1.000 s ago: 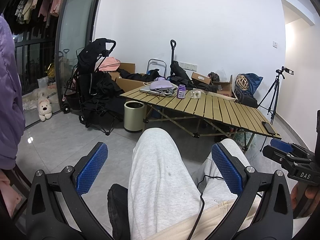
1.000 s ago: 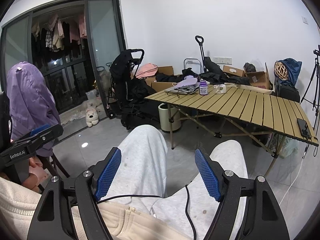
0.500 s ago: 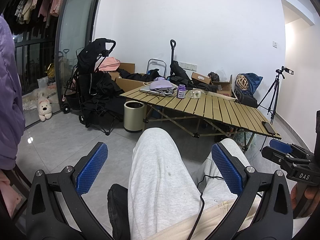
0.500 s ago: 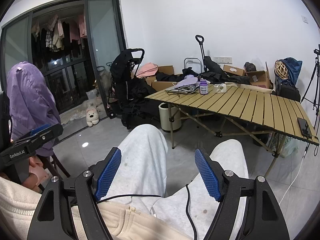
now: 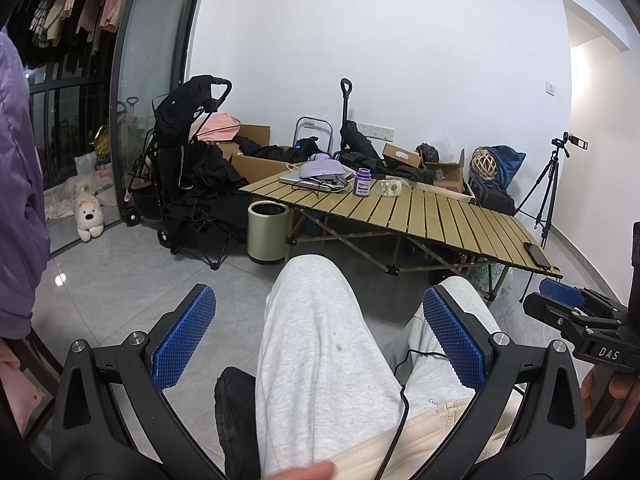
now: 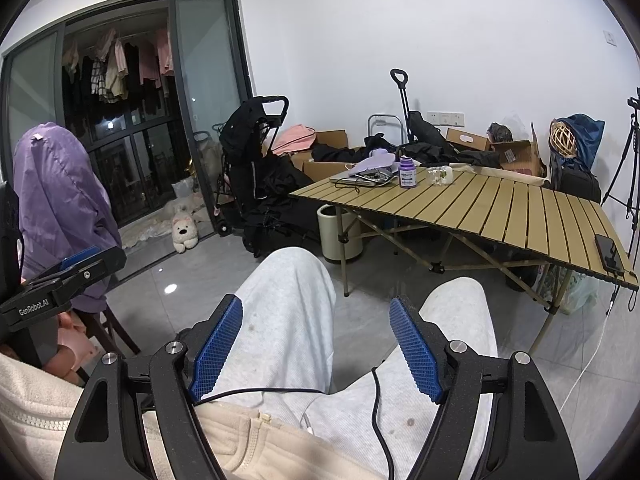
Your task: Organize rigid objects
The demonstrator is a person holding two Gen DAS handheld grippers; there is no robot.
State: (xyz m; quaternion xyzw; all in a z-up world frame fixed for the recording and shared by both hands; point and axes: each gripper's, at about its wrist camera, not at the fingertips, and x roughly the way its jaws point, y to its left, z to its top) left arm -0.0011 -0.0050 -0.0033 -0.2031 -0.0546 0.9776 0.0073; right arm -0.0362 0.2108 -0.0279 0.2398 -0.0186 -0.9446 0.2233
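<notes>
Two black hand-held grippers, the left gripper [image 5: 319, 316] and the right gripper [image 6: 316, 330], hang over grey-trousered knees with blue waffle-textured pads spread wide, holding nothing. Well ahead, on the slatted tan folding table [image 6: 500, 216], stand one cylindrical purple bottle [image 6: 407, 173] and one small clear jar [image 6: 440, 176] just beside it, near a flat laptop [image 6: 356, 179] half hidden under a lilac cloth. One dark phone [image 6: 608, 252] lies by the table's near edge, and clutter behind the table is hard to make out.
</notes>
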